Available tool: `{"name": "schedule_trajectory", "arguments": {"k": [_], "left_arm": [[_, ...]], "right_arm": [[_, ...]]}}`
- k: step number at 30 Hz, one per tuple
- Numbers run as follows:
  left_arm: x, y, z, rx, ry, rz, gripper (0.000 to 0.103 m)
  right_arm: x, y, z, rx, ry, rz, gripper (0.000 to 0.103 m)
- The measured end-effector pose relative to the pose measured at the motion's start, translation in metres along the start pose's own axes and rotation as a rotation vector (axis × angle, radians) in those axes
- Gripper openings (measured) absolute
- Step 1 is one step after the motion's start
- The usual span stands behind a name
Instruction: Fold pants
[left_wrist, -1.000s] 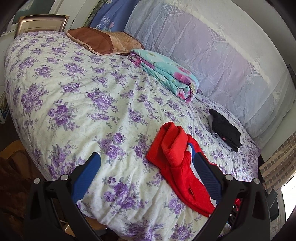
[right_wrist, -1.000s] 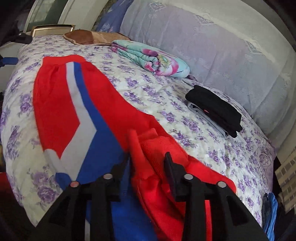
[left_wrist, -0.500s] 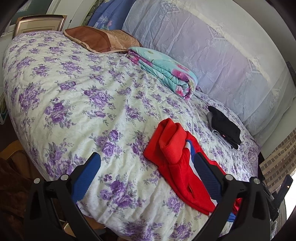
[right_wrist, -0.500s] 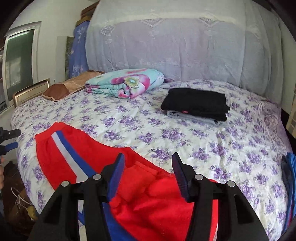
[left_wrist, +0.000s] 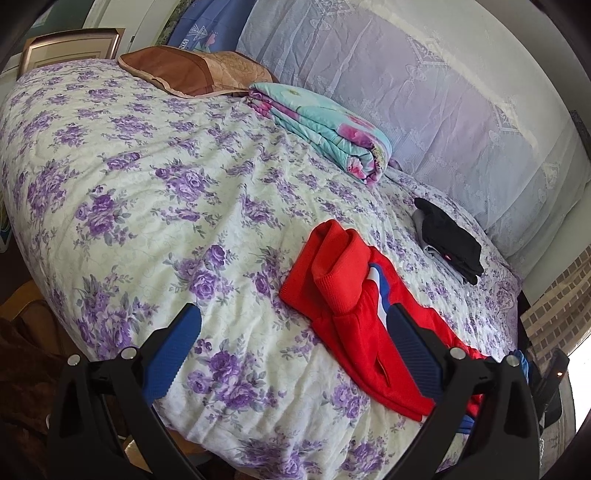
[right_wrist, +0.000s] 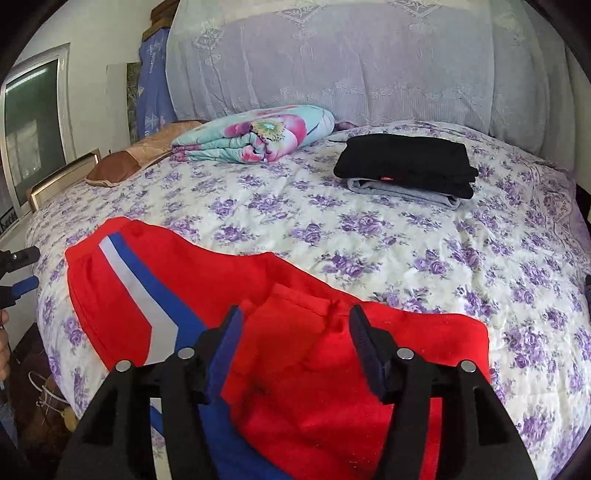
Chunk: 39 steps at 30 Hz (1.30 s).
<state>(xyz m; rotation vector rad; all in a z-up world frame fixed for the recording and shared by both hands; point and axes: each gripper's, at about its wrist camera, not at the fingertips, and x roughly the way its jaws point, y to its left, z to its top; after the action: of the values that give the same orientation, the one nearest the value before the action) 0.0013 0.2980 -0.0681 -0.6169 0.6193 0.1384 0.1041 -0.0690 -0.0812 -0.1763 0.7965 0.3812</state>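
Red pants (left_wrist: 354, 295) with a white and blue side stripe lie on the flowered bedspread (left_wrist: 147, 177) near the bed's front edge, a cuff folded back on top. In the right wrist view the pants (right_wrist: 221, 280) spread across the lower frame. My left gripper (left_wrist: 295, 332) is wide open and empty, hovering above the bedspread left of the pants. My right gripper (right_wrist: 295, 332) is open and empty, just above the bunched red fabric. The left gripper also shows small at the left edge of the right wrist view (right_wrist: 18, 269).
A folded black garment on a grey one (right_wrist: 406, 170) lies at the back right. A folded teal floral quilt (right_wrist: 258, 136) and a brown pillow (left_wrist: 192, 74) lie by the lace-covered headboard (right_wrist: 332, 66). The bed edge drops off at left and front.
My right gripper has let go of the red fabric, opened wider, and swung from looking down at the pants to looking level across the bed. My left gripper stays open, nearly still.
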Motion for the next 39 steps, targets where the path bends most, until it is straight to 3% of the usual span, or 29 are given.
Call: {"name": "schedule_trajectory", "arguments": {"k": [1,5,7,8,10,13,19,24,28,34,36,37,39], "left_arm": [[0.002,-0.001,0.000,0.002,0.005,0.000,0.098],[0.008,-0.006,-0.004,0.021,0.023,0.001,0.098],[0.012,-0.009,-0.007,0.025,0.033,-0.006,0.098],[0.015,-0.010,-0.008,0.029,0.043,-0.013,0.098],[0.020,-0.013,-0.011,0.034,0.061,-0.020,0.098],[0.028,-0.018,-0.017,0.035,0.092,-0.044,0.098],[0.043,-0.022,-0.022,0.036,0.110,-0.050,0.098],[0.051,-0.012,-0.015,-0.038,0.122,-0.111,0.098],[0.054,0.003,-0.005,-0.177,0.148,-0.210,0.098],[0.058,0.006,-0.002,-0.261,0.165,-0.271,0.097],[0.059,0.002,0.000,-0.282,0.172,-0.304,0.093],[0.060,-0.002,0.000,-0.285,0.182,-0.322,0.085],[0.065,-0.009,0.000,-0.280,0.192,-0.304,0.082]], "right_arm": [[0.014,0.000,-0.006,-0.011,0.052,0.021,0.071],[-0.012,-0.008,-0.006,0.067,-0.083,0.067,0.071],[-0.027,-0.006,-0.006,0.051,-0.158,0.024,0.071],[-0.023,-0.004,-0.007,0.032,-0.134,0.014,0.071],[0.006,-0.001,-0.011,-0.004,0.034,0.037,0.077],[-0.001,0.004,-0.016,-0.026,-0.018,0.025,0.080],[-0.039,-0.021,-0.023,0.058,-0.138,0.077,0.088],[-0.065,-0.065,-0.036,0.185,-0.190,0.090,0.090],[-0.078,-0.097,-0.045,0.311,-0.205,0.134,0.091],[-0.086,-0.118,-0.050,0.396,-0.232,0.195,0.092],[-0.085,-0.120,-0.050,0.397,-0.236,0.208,0.092],[-0.086,-0.120,-0.051,0.398,-0.237,0.214,0.092],[-0.087,-0.120,-0.053,0.398,-0.241,0.228,0.092]]}}
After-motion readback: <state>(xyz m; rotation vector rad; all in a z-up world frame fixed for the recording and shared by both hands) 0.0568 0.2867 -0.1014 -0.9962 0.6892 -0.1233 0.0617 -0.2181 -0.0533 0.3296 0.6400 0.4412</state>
